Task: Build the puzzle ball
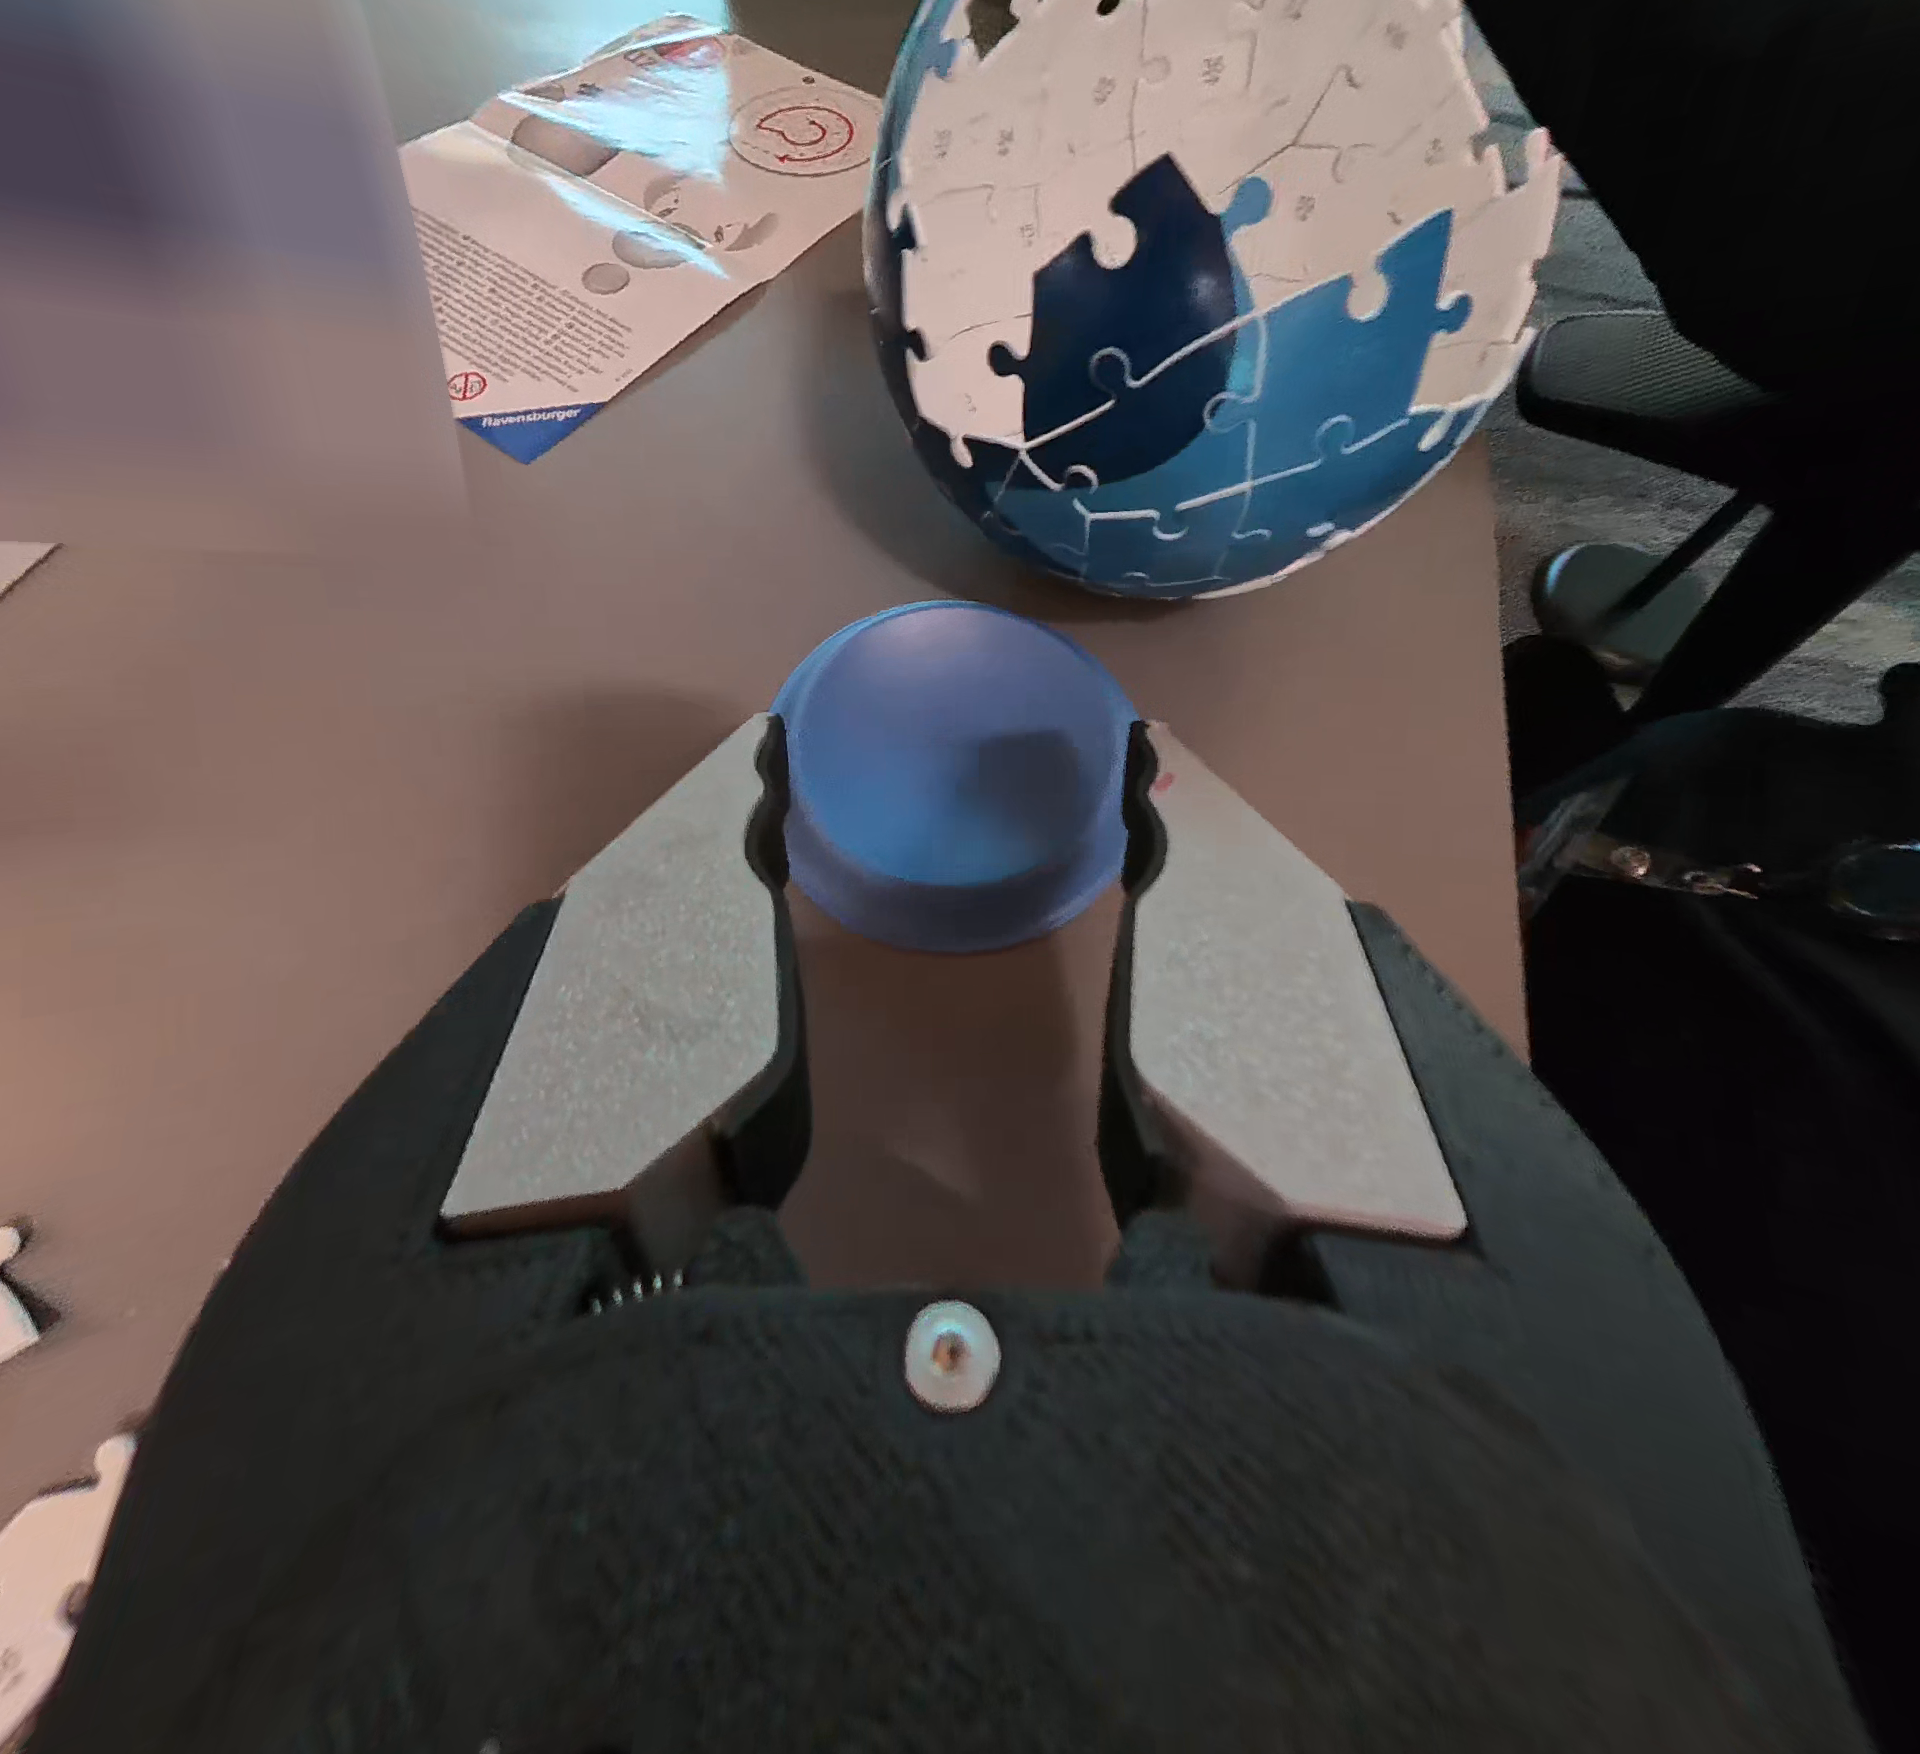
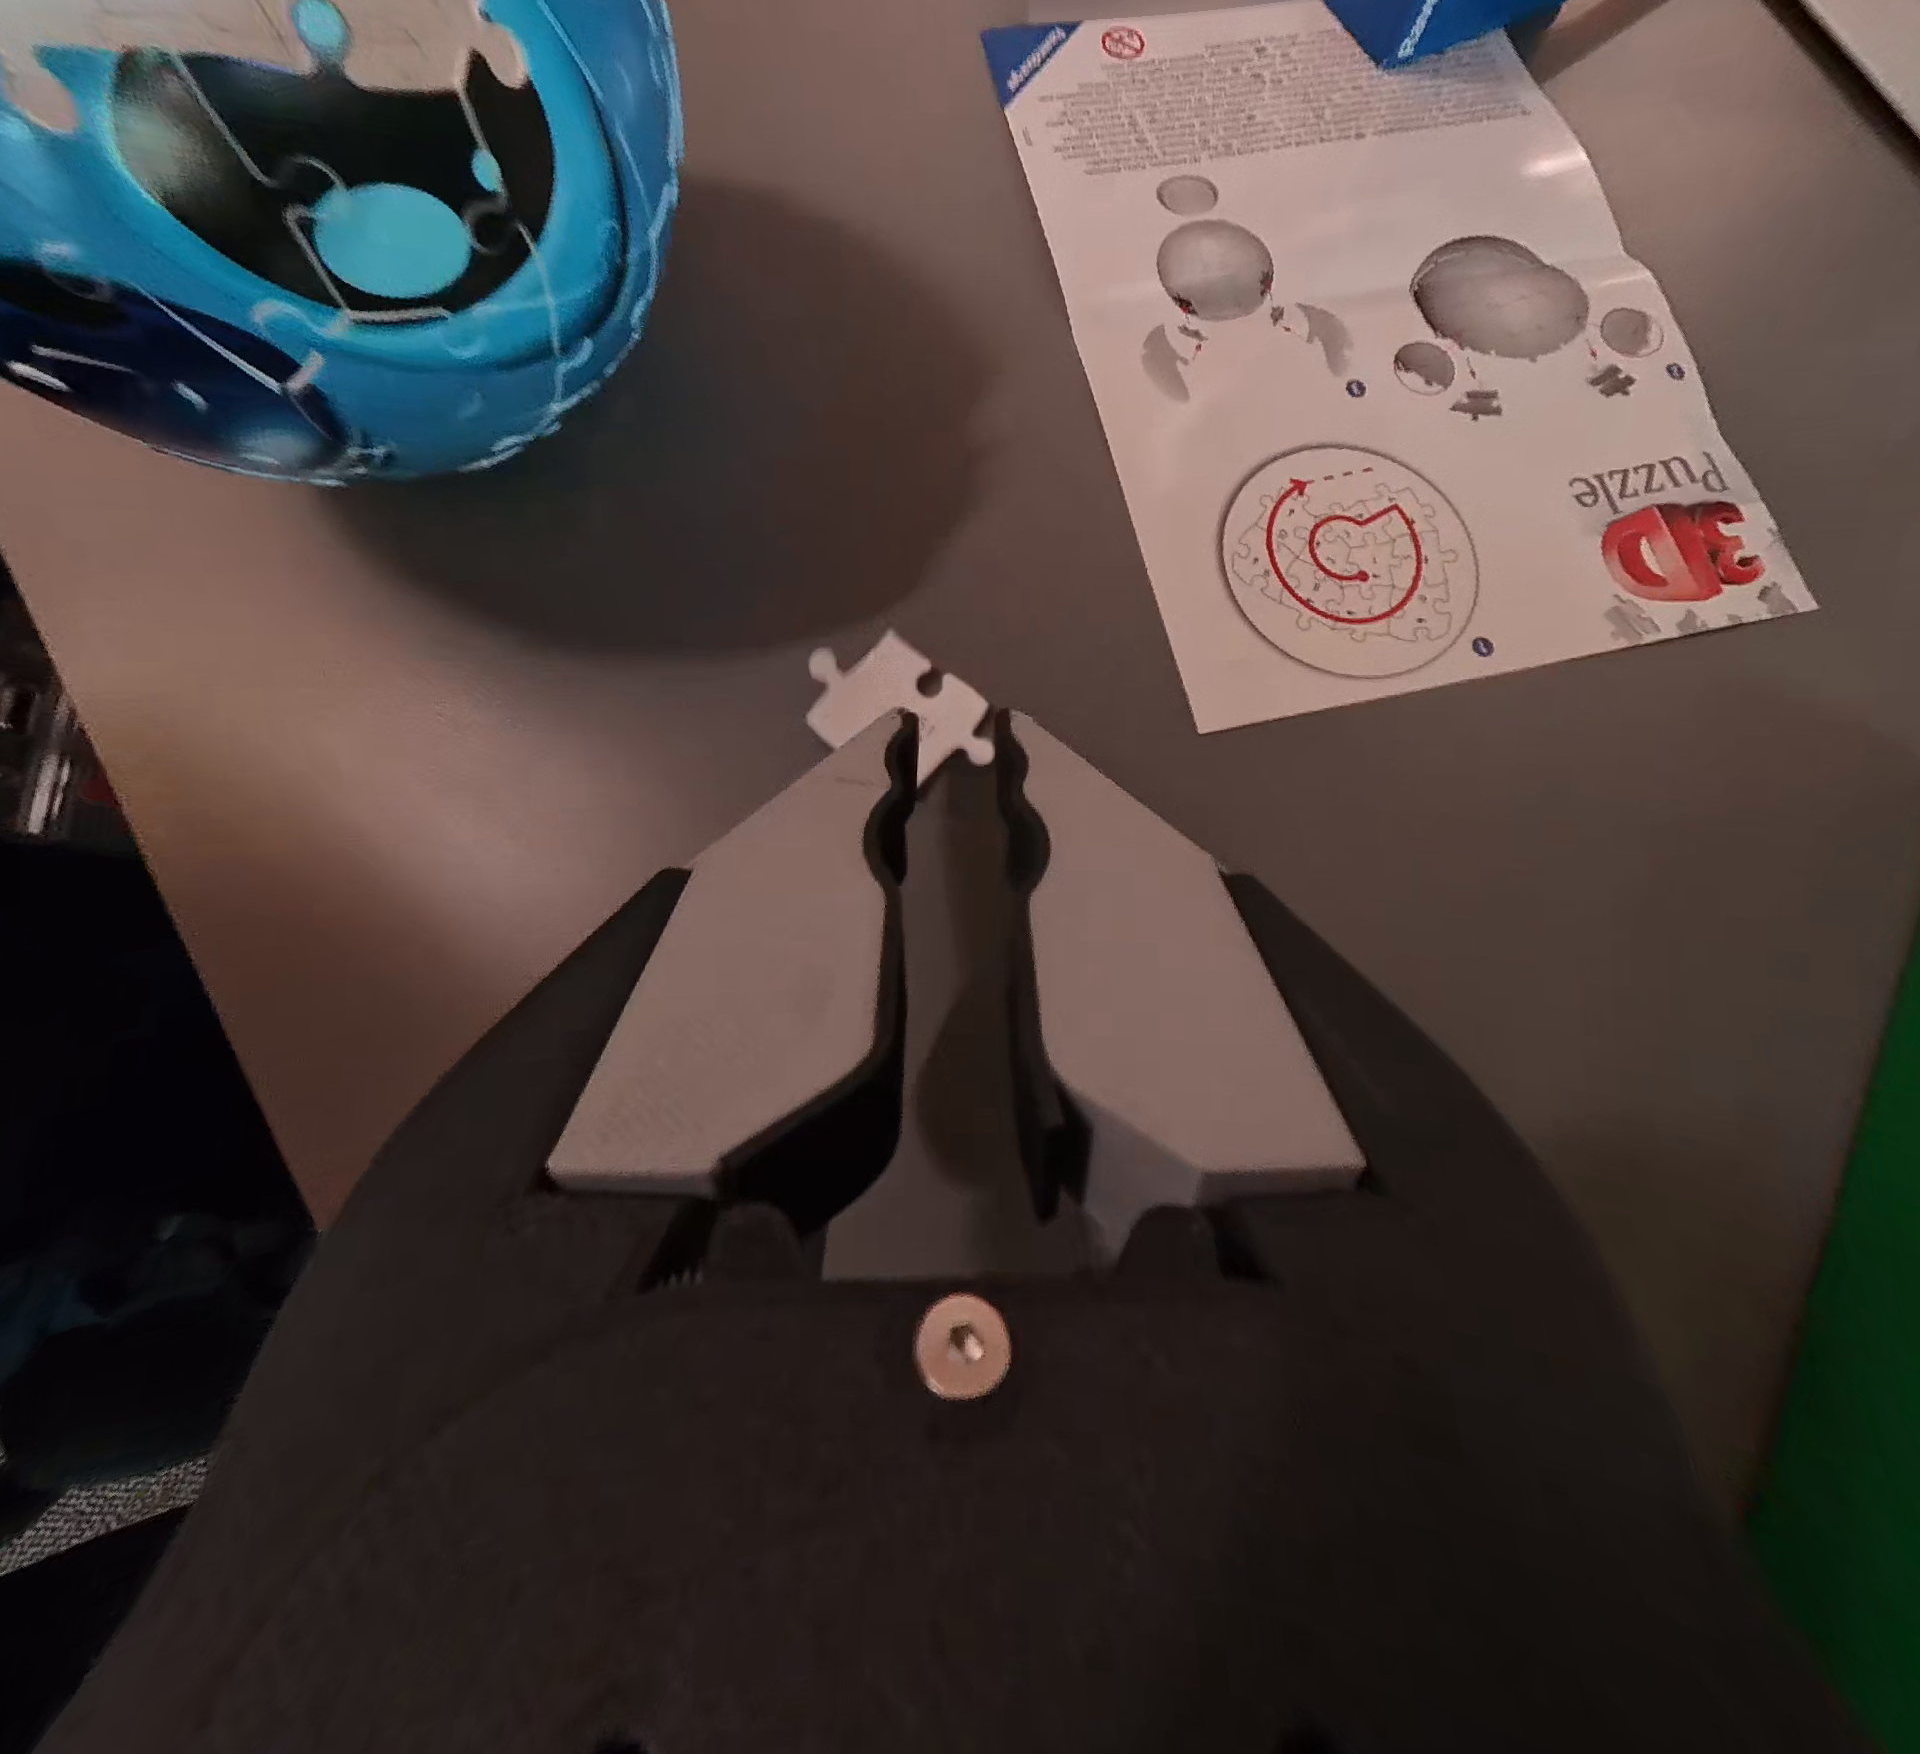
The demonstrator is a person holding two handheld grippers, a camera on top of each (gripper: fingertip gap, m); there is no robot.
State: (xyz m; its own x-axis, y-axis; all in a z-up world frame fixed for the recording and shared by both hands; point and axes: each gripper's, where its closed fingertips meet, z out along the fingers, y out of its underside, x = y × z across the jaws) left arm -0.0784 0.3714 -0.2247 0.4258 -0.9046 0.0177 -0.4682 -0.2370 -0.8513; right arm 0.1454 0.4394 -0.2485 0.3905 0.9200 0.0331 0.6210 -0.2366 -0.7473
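The half-built puzzle ball (image 1: 1195, 270) sits upper right of the left view; the left gripper (image 1: 951, 769) clamps a blue round stand (image 1: 951, 759); the right gripper (image 2: 951, 728) pinches a white puzzle piece (image 2: 883, 691) at frame centre (blank side up); next, I'd judge, carry it to the ball's open rim and align the tabs.

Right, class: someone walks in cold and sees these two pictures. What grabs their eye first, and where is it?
The half-built puzzle ball, blue outside and white inside, sits open on the grey table at its far edge. Nearer, the left gripper clamps a round blue cap, while the right gripper pinches a white puzzle piece beside the instruction sheet.
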